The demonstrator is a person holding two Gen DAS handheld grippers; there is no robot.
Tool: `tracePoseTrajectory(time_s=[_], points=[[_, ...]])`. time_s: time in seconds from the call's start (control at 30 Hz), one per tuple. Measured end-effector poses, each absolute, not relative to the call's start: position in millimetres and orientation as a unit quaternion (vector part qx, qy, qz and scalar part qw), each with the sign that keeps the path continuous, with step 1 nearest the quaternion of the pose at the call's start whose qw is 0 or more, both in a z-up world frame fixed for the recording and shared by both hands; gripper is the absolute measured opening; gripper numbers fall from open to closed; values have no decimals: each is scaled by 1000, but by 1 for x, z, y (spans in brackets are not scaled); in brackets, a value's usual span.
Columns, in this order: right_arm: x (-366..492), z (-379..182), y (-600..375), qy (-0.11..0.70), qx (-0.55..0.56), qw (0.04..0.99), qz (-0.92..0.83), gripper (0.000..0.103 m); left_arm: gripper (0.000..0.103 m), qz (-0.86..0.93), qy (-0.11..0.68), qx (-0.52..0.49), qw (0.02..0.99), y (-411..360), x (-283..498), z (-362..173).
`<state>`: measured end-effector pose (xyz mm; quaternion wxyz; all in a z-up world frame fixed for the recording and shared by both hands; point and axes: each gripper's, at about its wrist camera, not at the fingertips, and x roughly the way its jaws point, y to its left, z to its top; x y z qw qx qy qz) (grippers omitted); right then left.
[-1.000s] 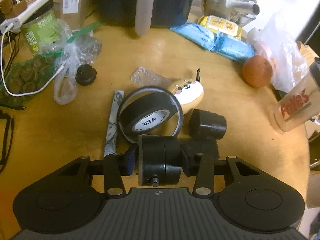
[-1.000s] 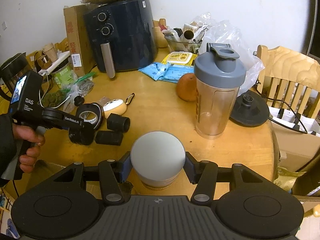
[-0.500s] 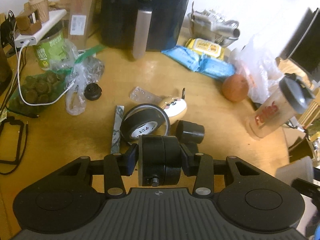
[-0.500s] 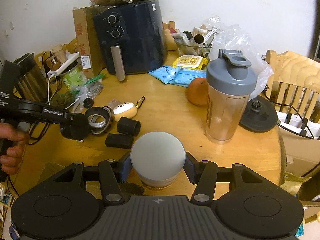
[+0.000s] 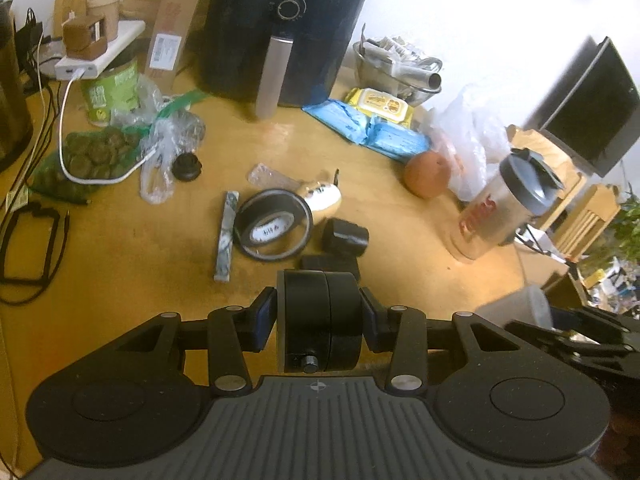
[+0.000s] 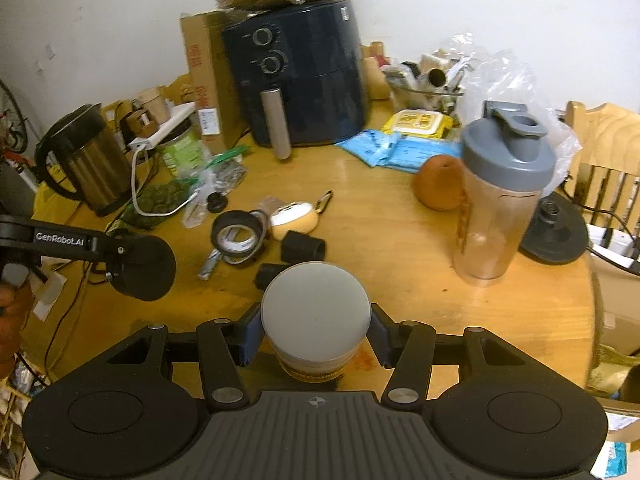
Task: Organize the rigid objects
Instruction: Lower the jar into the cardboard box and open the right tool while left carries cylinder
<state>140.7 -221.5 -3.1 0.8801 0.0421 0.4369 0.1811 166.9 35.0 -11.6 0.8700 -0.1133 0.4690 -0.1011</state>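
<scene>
1. Right gripper point(image 6: 316, 338) clamps white-lidded jar point(image 6: 315, 312), standing on bench point(image 6: 400, 248).
2. Left gripper point(image 5: 318, 318) clamps black cylinder point(image 5: 318, 320), clear above bench.
3. Tape roll point(image 5: 273, 226) lies ahead of left gripper.

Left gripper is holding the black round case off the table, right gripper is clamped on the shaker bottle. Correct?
Not quite. The right gripper is clamped on a white-lidded jar, not the shaker bottle, which stands free on the table; the right wrist view shows it. The left gripper does hold the black round case off the table.
</scene>
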Motion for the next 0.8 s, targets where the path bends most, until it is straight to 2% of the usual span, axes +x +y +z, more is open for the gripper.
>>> tracePoseTrajectory(time_s=[0.47,0.8], points=[[125,-31,-189,477,16,846,239,57,43,-104,509,-127,845,41,125,-43],[125,-63,-173,502,-38,830,240,57,43,-82,524,-91,843,35,125,-67]])
